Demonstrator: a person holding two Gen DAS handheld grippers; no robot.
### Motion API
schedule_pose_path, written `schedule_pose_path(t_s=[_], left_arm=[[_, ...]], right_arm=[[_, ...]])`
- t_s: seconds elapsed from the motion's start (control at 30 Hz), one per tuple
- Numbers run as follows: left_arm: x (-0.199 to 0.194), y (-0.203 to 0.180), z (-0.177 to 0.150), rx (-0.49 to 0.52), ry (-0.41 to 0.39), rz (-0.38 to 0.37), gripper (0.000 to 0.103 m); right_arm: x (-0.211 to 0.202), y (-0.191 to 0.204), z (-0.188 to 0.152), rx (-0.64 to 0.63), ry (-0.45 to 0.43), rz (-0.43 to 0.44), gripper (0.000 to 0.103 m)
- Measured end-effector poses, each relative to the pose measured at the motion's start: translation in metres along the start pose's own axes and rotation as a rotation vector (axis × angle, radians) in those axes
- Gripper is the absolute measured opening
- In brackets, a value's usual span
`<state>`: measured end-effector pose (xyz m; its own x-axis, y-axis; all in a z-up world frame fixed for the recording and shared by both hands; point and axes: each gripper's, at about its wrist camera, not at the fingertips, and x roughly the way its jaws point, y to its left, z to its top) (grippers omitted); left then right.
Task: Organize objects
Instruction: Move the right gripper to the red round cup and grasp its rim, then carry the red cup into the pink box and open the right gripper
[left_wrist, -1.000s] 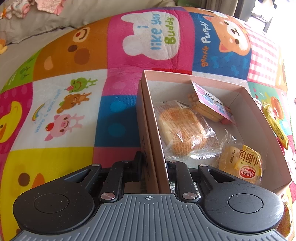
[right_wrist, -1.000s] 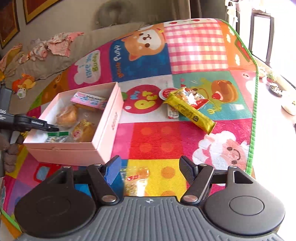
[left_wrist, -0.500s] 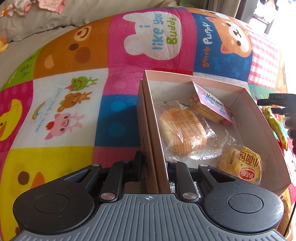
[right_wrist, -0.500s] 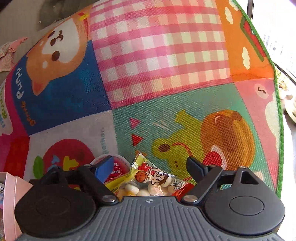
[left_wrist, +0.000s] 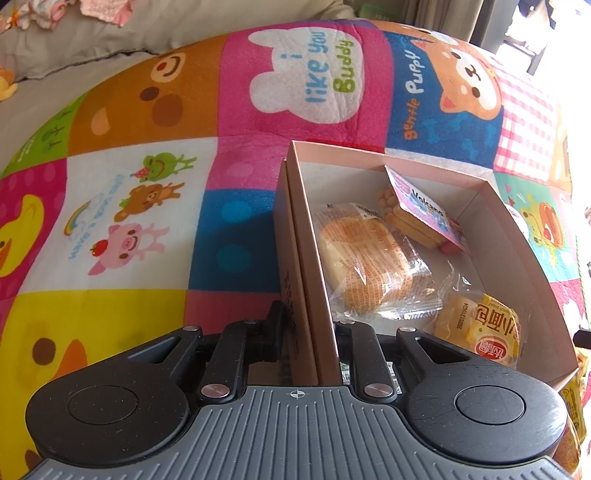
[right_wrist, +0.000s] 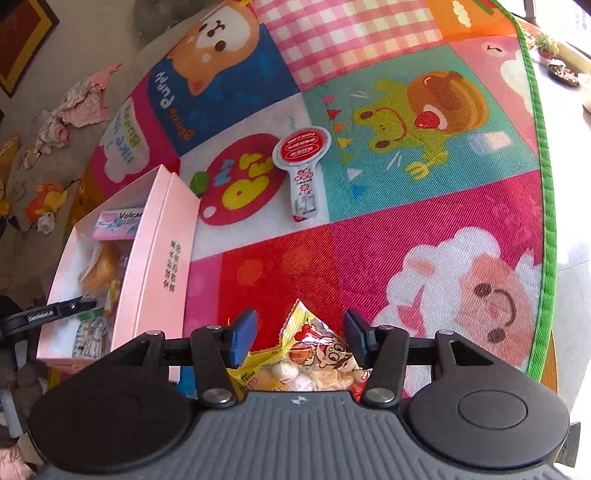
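While the left gripper (left_wrist: 308, 328) pinches the pink box (left_wrist: 524, 254) wall, the half-closed right gripper (right_wrist: 300, 341), just narrowing, straddles the candy packet (right_wrist: 314, 358) on the mat; squeeze gently, lift clear.

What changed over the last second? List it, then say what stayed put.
The right gripper swung from over the pink box out across the mat, and its jaws have just been closing around the yellow cartoon snack bag; whether the pads press it is unclear. The left gripper stayed clamped on the box wall, and the box contents are unchanged.
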<state>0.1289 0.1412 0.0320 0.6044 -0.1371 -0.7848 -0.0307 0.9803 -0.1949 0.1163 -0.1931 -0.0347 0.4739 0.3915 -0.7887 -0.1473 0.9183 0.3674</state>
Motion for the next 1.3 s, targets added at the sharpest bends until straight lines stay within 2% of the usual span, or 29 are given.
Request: schedule_pose_path(t_s=[0.07,0.1,0.17,0.2,0.27,0.3,0.33,0.4,0.47,0.53,0.6,0.73,0.93,1.03,1.17,1.3], left_arm=[[0.000,0.000,0.000,0.000,-0.001,0.000,0.020],[0.000,0.000,-0.001,0.001,-0.003,0.001,0.020],[0.000,0.000,-0.001,0.003,-0.005,0.002,0.020],[0.000,-0.001,-0.001,0.002,-0.006,0.004,0.020],[0.000,-0.001,-0.001,0.000,-0.005,0.006,0.020],[0.000,-0.001,-0.001,-0.001,-0.005,0.006,0.020],[0.000,-0.001,-0.001,0.000,-0.006,0.006,0.020],[0.000,-0.001,-0.002,0.004,-0.008,0.005,0.020],[0.000,-0.001,-0.002,0.007,-0.009,0.003,0.020],[0.000,0.000,-0.002,0.007,-0.009,0.000,0.020],[0.000,0.000,-0.003,0.009,-0.009,-0.001,0.020],[0.000,0.000,-0.003,0.006,-0.014,-0.002,0.020],[0.000,0.001,-0.004,0.000,-0.017,-0.007,0.020],[-0.001,0.001,-0.005,-0.004,-0.023,-0.008,0.021],[-0.001,0.001,-0.005,0.002,-0.022,-0.008,0.020],[-0.001,0.000,-0.004,0.011,-0.018,-0.009,0.021]], right_arm=[[-0.013,0.015,-0.002,-0.098,-0.064,-0.057,0.055],[-0.015,0.021,0.002,-0.141,-0.099,-0.084,0.061],[-0.011,0.027,0.021,-0.181,-0.143,-0.129,0.065],[-0.003,0.028,0.034,-0.183,-0.149,-0.133,0.066],[0.017,0.034,0.059,-0.222,-0.165,-0.150,0.077],[0.029,0.038,0.070,-0.241,-0.172,-0.174,0.087],[0.046,0.042,0.083,-0.255,-0.172,-0.204,0.088],[0.079,0.044,0.105,-0.259,-0.144,-0.247,0.088],[0.106,0.043,0.117,-0.253,-0.107,-0.286,0.083],[0.117,0.041,0.121,-0.243,-0.096,-0.299,0.061],[0.111,0.041,0.119,-0.221,-0.096,-0.290,0.061],[0.072,0.043,0.091,-0.214,-0.132,-0.263,0.061],[-0.033,0.052,0.022,-0.132,-0.212,-0.149,0.061],[-0.080,0.063,-0.019,-0.117,-0.257,-0.066,0.061],[-0.095,0.077,-0.073,-0.114,-0.213,-0.005,0.061],[-0.074,0.095,-0.121,-0.165,-0.131,-0.046,0.061]])
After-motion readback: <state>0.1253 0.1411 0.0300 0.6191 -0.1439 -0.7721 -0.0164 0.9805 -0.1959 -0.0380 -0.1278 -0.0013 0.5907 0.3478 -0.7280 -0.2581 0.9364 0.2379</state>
